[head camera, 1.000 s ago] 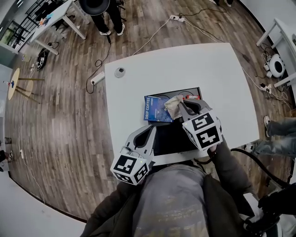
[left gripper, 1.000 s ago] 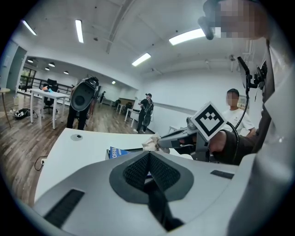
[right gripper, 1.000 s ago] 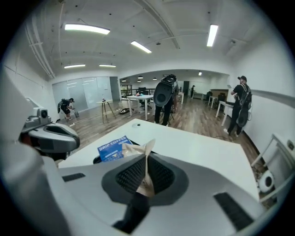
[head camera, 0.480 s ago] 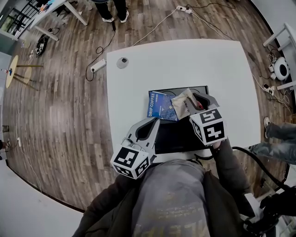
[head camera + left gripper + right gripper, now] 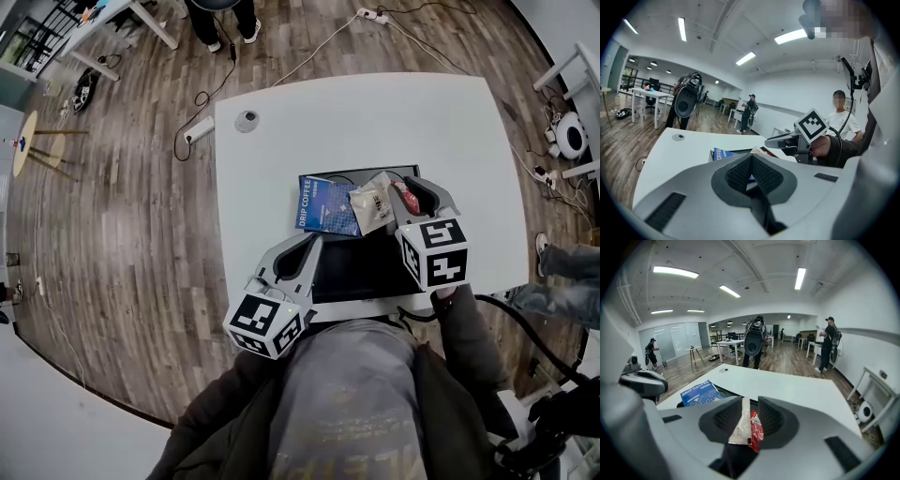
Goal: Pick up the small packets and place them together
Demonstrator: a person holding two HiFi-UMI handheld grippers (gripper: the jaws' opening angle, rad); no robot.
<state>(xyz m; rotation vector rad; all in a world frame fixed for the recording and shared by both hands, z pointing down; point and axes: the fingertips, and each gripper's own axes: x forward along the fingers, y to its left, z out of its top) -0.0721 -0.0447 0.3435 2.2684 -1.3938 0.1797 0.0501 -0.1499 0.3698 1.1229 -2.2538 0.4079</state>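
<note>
A black tray (image 5: pixel 361 272) on the white table (image 5: pixel 375 122) holds a blue drip coffee box (image 5: pixel 323 204). A beige packet (image 5: pixel 372 204) lies flat by the box's right edge. Just right of it is my right gripper (image 5: pixel 419 190). Its jaws have just been opening, and a small red-and-white packet (image 5: pixel 746 427) stands loose between the pads. The same packet (image 5: pixel 405 198) shows red in the head view. My left gripper (image 5: pixel 312 246) hovers over the tray's near left part, its pads (image 5: pixel 751 161) pressed together on nothing.
A small grey round disc (image 5: pixel 247 120) sits at the table's far left corner. Cables and a power strip (image 5: pixel 197 157) lie on the wood floor to the left. People stand beyond the table's far edge. My right gripper (image 5: pixel 787 140) also shows in the left gripper view.
The beige packet has left the right gripper's jaws and now lies on the tray by the blue box. The right gripper has opened and shifted right. The left gripper has stayed put.
</note>
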